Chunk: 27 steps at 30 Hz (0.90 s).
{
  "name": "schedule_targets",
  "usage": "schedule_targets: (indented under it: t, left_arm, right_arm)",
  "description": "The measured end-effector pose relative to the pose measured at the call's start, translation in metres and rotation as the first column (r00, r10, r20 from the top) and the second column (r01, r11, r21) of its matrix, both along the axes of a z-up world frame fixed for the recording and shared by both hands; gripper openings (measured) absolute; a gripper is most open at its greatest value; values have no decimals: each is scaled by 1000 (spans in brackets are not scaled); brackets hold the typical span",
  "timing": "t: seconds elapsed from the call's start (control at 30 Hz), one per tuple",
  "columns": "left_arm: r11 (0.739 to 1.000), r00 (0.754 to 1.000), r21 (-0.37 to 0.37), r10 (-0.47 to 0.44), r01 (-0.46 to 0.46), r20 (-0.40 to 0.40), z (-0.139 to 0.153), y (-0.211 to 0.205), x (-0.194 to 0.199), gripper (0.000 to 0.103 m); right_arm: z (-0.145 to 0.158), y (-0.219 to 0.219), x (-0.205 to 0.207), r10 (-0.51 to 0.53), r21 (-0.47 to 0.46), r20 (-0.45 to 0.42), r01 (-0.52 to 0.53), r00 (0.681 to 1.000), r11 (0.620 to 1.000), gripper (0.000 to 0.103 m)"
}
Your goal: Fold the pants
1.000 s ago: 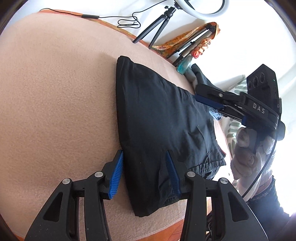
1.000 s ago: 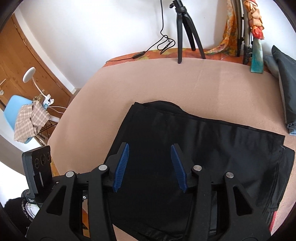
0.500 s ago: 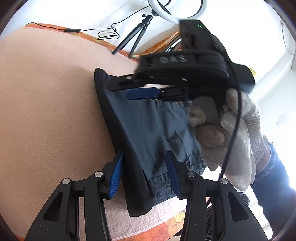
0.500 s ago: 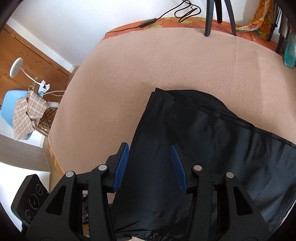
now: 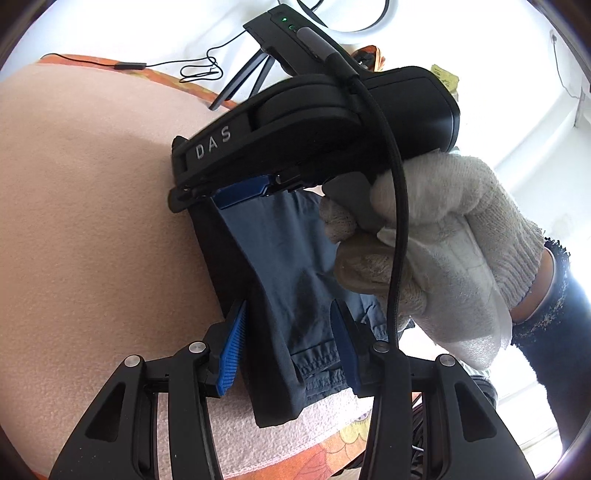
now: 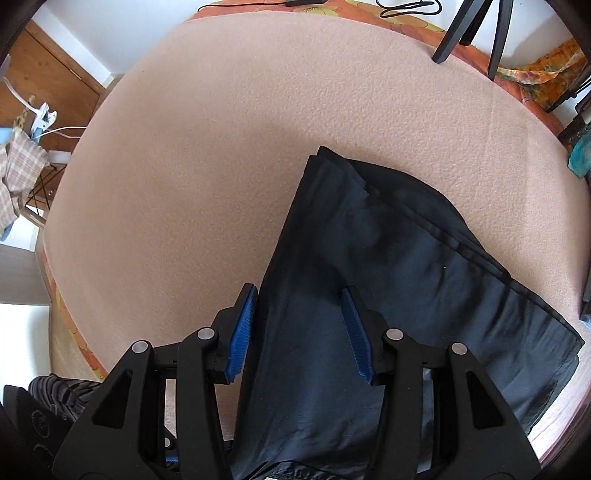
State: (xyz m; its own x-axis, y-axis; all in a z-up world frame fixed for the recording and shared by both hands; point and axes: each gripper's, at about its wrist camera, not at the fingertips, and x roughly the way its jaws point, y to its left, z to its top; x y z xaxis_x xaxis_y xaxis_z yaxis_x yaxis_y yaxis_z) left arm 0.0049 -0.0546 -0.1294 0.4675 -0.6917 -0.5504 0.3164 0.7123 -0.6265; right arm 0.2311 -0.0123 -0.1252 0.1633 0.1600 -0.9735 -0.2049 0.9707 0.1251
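Dark navy pants (image 5: 280,258) lie folded on a peach blanket (image 5: 92,221), waistband nearest the left wrist camera. My left gripper (image 5: 288,349) straddles the waistband end with its jaws apart; no pad visibly presses the cloth. A gloved hand (image 5: 443,229) holds the right gripper just beyond, and one of its blue pads (image 5: 240,192) sits over the pants' left edge. In the right wrist view the right gripper (image 6: 299,332) points steeply down over the pants (image 6: 406,277). Its jaws are closing, with the folded left edge between them and the pads clear of the cloth.
The blanket (image 6: 221,147) stretches bare to the left of the pants and beyond them. Black tripod legs (image 6: 465,29) and a cable (image 5: 199,70) stand at the far edge. An orange patterned sheet (image 5: 332,454) marks the near edge. A checked cloth (image 6: 14,173) hangs on furniture off the bed.
The right gripper swung across the pants to their left folded edge and tipped downward, closing in on the left gripper. Its jaws narrowed slightly. The left gripper rose a little.
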Motion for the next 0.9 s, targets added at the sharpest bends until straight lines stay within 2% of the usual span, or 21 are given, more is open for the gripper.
schedule_targets:
  t: [0.07, 0.17, 0.27, 0.4, 0.5, 0.57, 0.73, 0.83, 0.9]
  left_arm:
    - [1000, 1000, -4, 2, -2, -8, 0, 1, 0, 43]
    - [1000, 1000, 3, 3, -3, -9, 2, 2, -2, 43]
    - [998, 1000, 51, 24, -24, 18, 7, 2, -6, 43]
    - [994, 1000, 105, 19, -18, -3, 2, -6, -11, 43]
    - [995, 999, 88, -40, 42, -22, -3, -14, -14, 40]
    - [993, 997, 94, -76, 75, 5, 0, -21, -19, 34]
    - [992, 993, 74, -109, 105, 51, 9, -23, -21, 34]
    - [992, 993, 49, -120, 118, 22, 13, -23, -19, 34]
    - [994, 993, -5, -114, 113, -14, 17, -16, -14, 37]
  right_arm:
    - [-1, 0, -3, 12, 13, 7, -12, 1000, 1000, 24]
    - [-2, -6, -9, 11, 24, 31, -12, 999, 1000, 9]
    - [3, -16, -17, -3, 59, 68, -1, 998, 998, 7]
    - [9, -37, -24, -62, 141, 99, 48, 993, 989, 6]
    - [11, -52, -33, -83, 178, 118, 61, 990, 982, 5]
    - [14, -61, -37, -99, 205, 136, 69, 986, 976, 5]
    - [28, -88, -37, -155, 289, 166, 102, 974, 952, 5]
    - [36, -98, -40, -185, 344, 188, 112, 964, 932, 5]
    - [41, -105, -47, -217, 388, 208, 123, 954, 913, 5]
